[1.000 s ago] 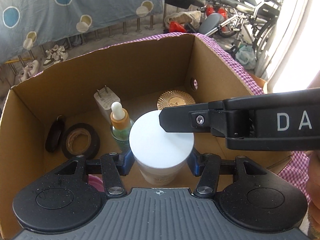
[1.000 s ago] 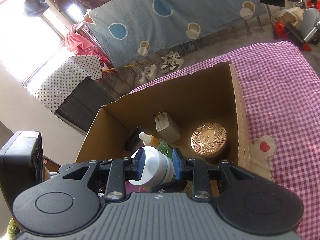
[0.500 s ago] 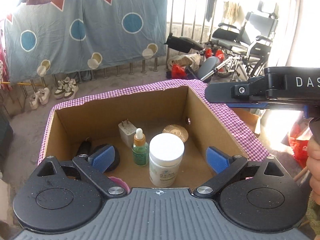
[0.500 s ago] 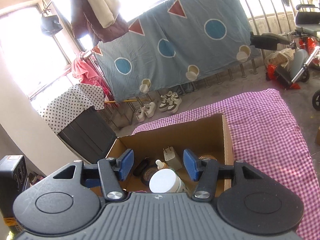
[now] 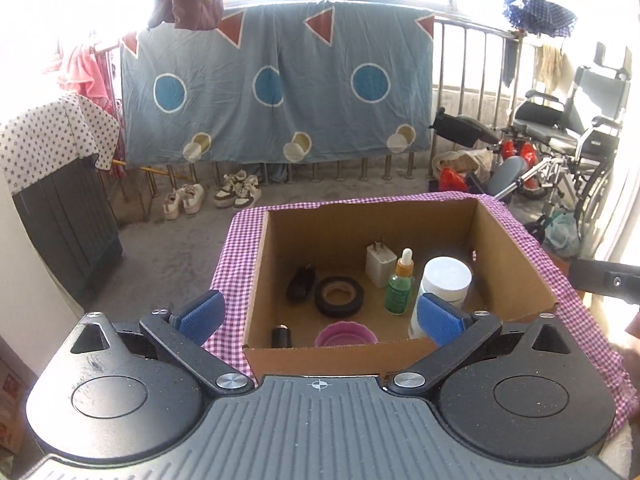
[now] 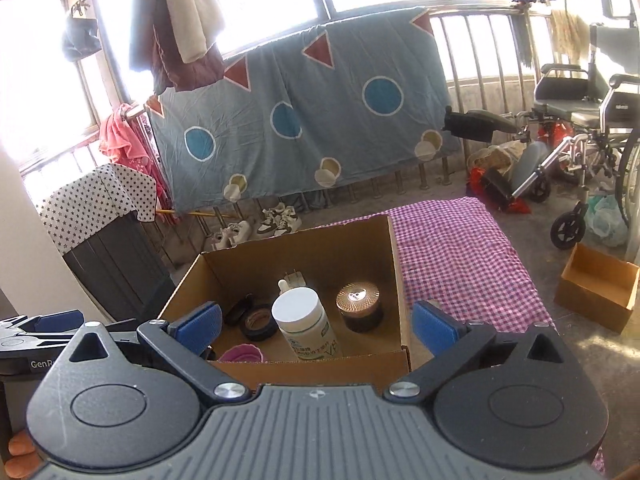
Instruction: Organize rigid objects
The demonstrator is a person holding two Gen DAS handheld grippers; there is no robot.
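Observation:
A cardboard box (image 5: 348, 356) stands on a purple checked cloth (image 6: 452, 248). Inside stand a white-lidded bottle (image 5: 446, 280), a green dropper bottle (image 5: 400, 288), a white plug adapter (image 5: 380, 264), a black tape roll (image 5: 339, 297), a pink cup (image 5: 346, 334) and small dark items. The right wrist view also shows the box (image 6: 312, 364), the bottle (image 6: 304, 320) and a copper-lidded jar (image 6: 358, 306). My left gripper (image 5: 318, 316) is open and empty, above the box's near edge. My right gripper (image 6: 316, 322) is open and empty, pulled back above the box.
A small open cardboard box (image 6: 596, 292) sits on the floor at the right. A wheelchair (image 6: 580, 120) stands at the far right. A dark cabinet (image 5: 68, 220) with a starred cloth is at the left. A blue sheet (image 5: 276, 88) hangs on the railing, shoes (image 5: 236, 192) beneath.
Both grippers let go of the white-lidded bottle, which now stands in the box. Both opened wide and drew back and up, away from the box.

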